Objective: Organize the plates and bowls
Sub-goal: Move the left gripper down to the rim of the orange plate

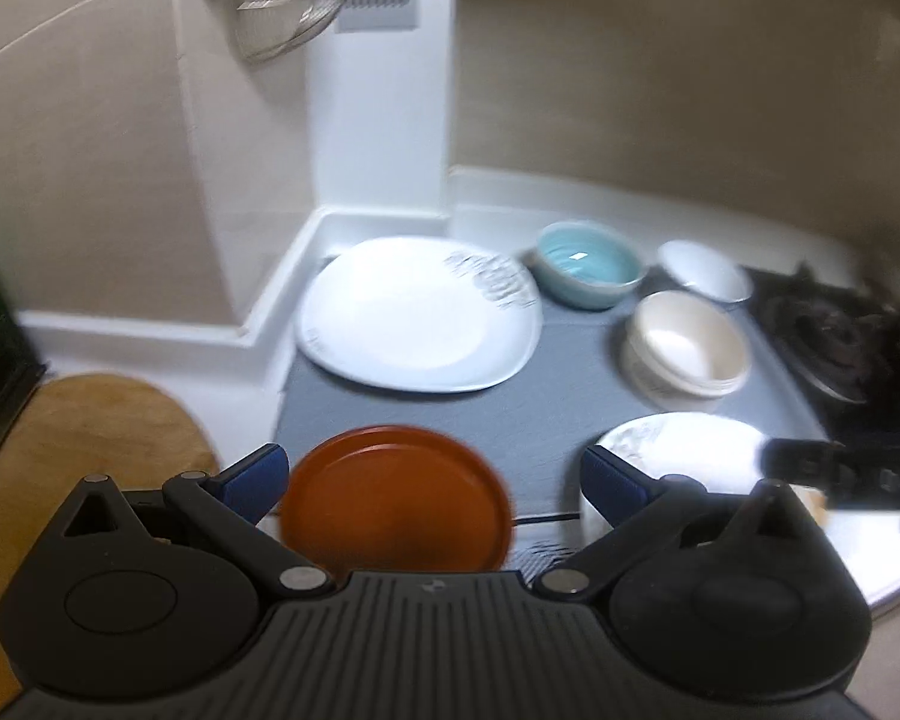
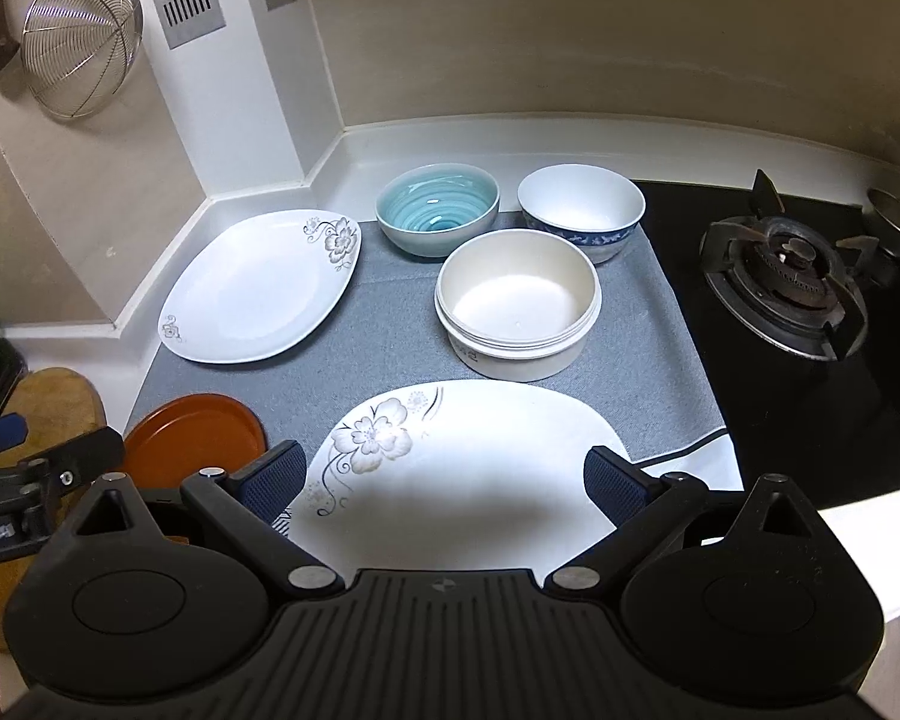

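Two hand-held grippers, both spread wide and gripping nothing: left hand-held gripper (image 1: 435, 483) hovering over the orange plate (image 1: 396, 501) at lower centre of the left wrist view, right hand-held gripper (image 2: 447, 489) framing the near floral plate (image 2: 468, 468) at lower centre of the right wrist view.

Six dishes on the grey mat (image 2: 390, 372) covering the counter (image 2: 378, 174). Far floral plate (image 2: 264, 288) at left centre; teal bowl (image 2: 438, 216) and blue-rimmed bowl (image 2: 582, 210) side by side at upper centre; cream bowl (image 2: 519, 312) just in front of them, apparently a nested stack judging by the layered rim.

Likely trouble:
- Thin, low plate rims lying flat, so little for the fingers to bite on; slipping or tipping on lift, probably.
- Near floral plate close to the counter's front edge; a push could slide it off.
- Gas burner (image 2: 786, 282) near the bowls at right; risk of knocking on a wide swing.
- Blurred left view, hinting at fast motion and a poorly aimed approach.

Long axes:
- Far floral plate running diagonally, lower left to upper right, flower corner pointing toward the bowls.
- Near floral plate lying roughly left to right, flower at its left end.
- Orange plate round, no axis.
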Motion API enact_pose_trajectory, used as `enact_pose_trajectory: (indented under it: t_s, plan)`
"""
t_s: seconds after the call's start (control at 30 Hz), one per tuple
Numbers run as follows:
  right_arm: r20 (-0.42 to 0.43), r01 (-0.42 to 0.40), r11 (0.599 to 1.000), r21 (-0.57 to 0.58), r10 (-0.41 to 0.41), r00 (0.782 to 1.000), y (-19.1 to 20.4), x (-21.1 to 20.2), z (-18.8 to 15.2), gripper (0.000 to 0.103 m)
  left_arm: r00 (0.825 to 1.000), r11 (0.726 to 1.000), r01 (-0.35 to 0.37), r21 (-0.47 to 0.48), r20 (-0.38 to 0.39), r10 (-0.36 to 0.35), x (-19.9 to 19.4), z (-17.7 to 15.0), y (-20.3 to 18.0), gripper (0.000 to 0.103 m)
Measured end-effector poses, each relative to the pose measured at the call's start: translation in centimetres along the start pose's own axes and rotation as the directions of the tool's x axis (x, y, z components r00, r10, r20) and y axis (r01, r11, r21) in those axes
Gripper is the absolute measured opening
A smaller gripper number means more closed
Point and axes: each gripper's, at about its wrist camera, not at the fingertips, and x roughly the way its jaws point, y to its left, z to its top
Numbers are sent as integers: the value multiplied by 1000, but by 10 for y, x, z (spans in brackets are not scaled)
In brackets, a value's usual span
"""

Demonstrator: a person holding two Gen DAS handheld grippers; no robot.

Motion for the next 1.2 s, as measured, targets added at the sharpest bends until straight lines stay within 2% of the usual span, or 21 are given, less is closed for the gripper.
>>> enact_pose_trajectory:
  t_s: [0.1, 0.33, 0.77, 1.2]
  plan:
    - [-15, 14, 1000, -20, -15, 1000, 0, -4, 0, 99, 1000, 999, 3, -40, -29, -4, 3, 2, 5, 103]
    - [-24, 55, 998, -6, -56, 998, -11, -13, -8, 99, 998, 999, -8, -37, -67, 6, 10, 6, 2, 103]
    - [-44, 93, 996, 17, -92, 995, -8, -17, -15, 97, 996, 1000, 2, -26, -88, -4, 11, 6, -5, 103]
    - [-72, 92, 995, 26, -90, 993, -8, -8, -15, 93, 994, 1000, 9, -8, -106, -9, 16, 5, -6, 103]
